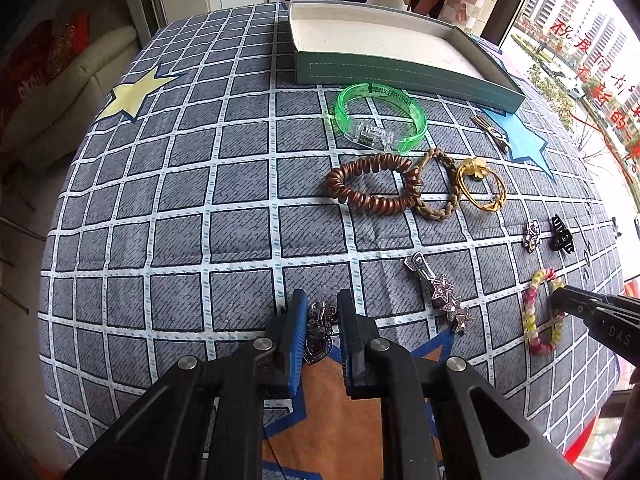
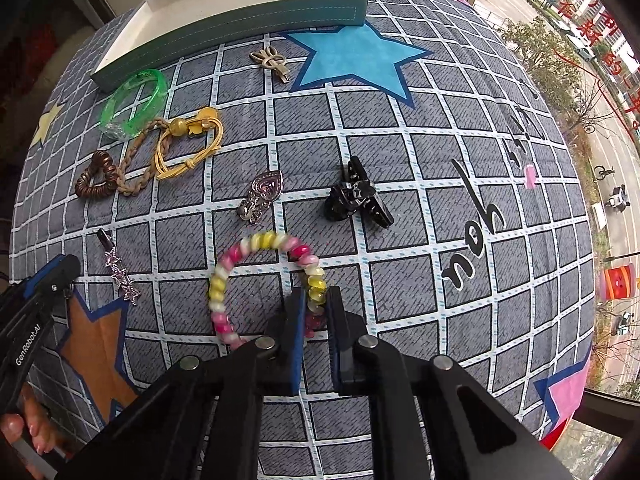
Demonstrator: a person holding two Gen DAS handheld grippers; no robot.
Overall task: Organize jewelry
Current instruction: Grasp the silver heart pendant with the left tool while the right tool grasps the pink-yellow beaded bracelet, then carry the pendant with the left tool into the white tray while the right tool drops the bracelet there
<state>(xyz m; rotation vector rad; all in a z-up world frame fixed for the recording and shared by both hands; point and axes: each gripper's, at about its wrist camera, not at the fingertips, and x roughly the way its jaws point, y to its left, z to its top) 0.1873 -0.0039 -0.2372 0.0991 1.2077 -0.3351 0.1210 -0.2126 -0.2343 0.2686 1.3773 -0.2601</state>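
Observation:
My left gripper [image 1: 319, 304] has its jaws closed around a dark heart-shaped brooch [image 1: 318, 334] lying on the checked cloth. My right gripper [image 2: 316, 300] is shut on the pink, yellow and white spiral hair tie [image 2: 256, 280], gripping its right side; the tie also shows in the left wrist view [image 1: 540, 312]. An open teal box [image 1: 384, 76] with a white inside stands at the far edge and also shows in the right wrist view [image 2: 240, 16]. Between lie a green bangle [image 1: 380, 116], a brown coil tie [image 1: 372, 184], a braided loop [image 1: 440, 184] and a gold cord tie [image 1: 480, 184].
A star-studded clip [image 1: 440, 292], a silver heart brooch [image 2: 262, 196], a black claw clip [image 2: 356, 196] and a beige hairpin [image 2: 272, 62] lie on the cloth [image 1: 180, 220]. A window runs along the right side.

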